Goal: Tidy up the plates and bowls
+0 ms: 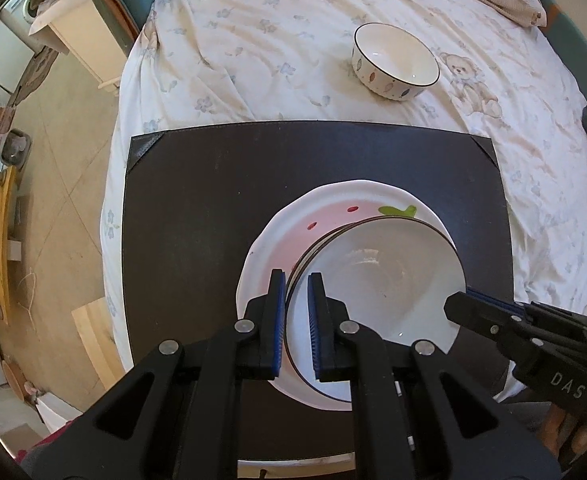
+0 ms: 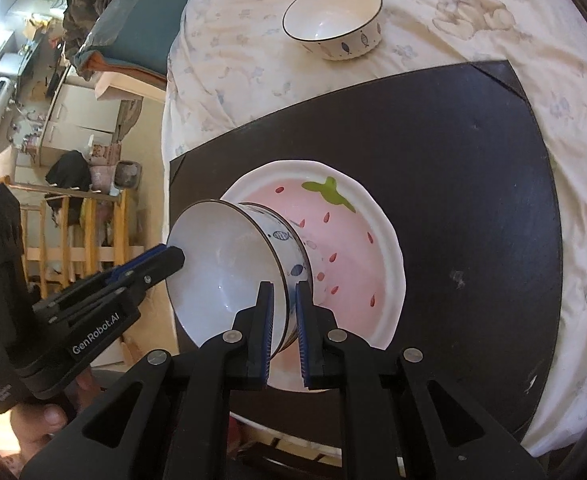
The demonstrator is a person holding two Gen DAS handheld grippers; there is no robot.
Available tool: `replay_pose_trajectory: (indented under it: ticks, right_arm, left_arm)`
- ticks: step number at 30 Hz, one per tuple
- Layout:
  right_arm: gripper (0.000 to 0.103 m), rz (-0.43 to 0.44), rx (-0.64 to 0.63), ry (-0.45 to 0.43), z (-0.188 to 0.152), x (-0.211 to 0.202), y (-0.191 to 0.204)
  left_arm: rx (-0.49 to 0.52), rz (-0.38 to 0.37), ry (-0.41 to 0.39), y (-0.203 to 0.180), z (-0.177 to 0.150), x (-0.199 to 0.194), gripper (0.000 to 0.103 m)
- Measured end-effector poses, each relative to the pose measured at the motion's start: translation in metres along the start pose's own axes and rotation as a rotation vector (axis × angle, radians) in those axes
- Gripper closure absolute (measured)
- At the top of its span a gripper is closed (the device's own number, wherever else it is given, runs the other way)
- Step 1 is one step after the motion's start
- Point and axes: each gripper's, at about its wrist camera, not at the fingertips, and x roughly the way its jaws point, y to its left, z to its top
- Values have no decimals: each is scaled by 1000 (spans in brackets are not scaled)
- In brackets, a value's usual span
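Between both grippers' jaws: bowl (image 1: 377, 280) rim, over plate (image 2: 357, 240)

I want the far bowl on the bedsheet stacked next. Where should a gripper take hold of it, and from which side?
Grip the rim wall of the far bowl, one finger inside and one outside, coming down from above. It stands upright and open-mouthed on the bedsheet, with a thin dark-edged rim and nothing close around it, so any side looks free; the near side is probably the shortest reach. The same kind of rim pinch seems to work on the bowl over the strawberry plate.
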Motion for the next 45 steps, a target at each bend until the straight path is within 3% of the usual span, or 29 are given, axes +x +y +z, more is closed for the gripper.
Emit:
replay_pose_trajectory:
  ticks: [9, 11, 13, 16, 25, 27, 28, 29, 39, 45]
  right_arm:
    - [87, -6, -20, -19, 1, -6, 3]
    - [87, -7, -28, -35, 1, -11, 5]
    - [87, -11, -35, -42, 1, -13, 6]
    - [87, -29, -38, -62, 3, -16, 5]
    - [83, -58, -39, -79, 5, -19, 3]
    - [67, -63, -37, -84, 4, -21, 2]
    - [43, -60, -33, -87, 4, -22, 1]
    - [35, -57, -28, -98, 4, -24, 0]
    - [35, -43, -14, -139, 8, -35, -7]
    - [35, -35, -10, -182, 12, -42, -13]
  left_arm:
    - [33, 20, -15, -6, -3, -4, 93]
    - [45, 30, -19, -7, -5, -7, 81]
    - [56, 53, -39, -10, -6, -11, 53]
    - [67, 80, -80, -12, -8, -17, 46]
    - [36, 94, -72, -8, -8, -16, 46]
    - [27, 94, -71, -7, -7, -17, 46]
    - [26, 90, -74, -7, -7, -17, 46]
    - [29, 88, -77, -7, -7, -18, 46]
    - [10, 104, -108, -4, -1, -23, 46]
    - [-37, 71, -137, 2, 8, -28, 46]
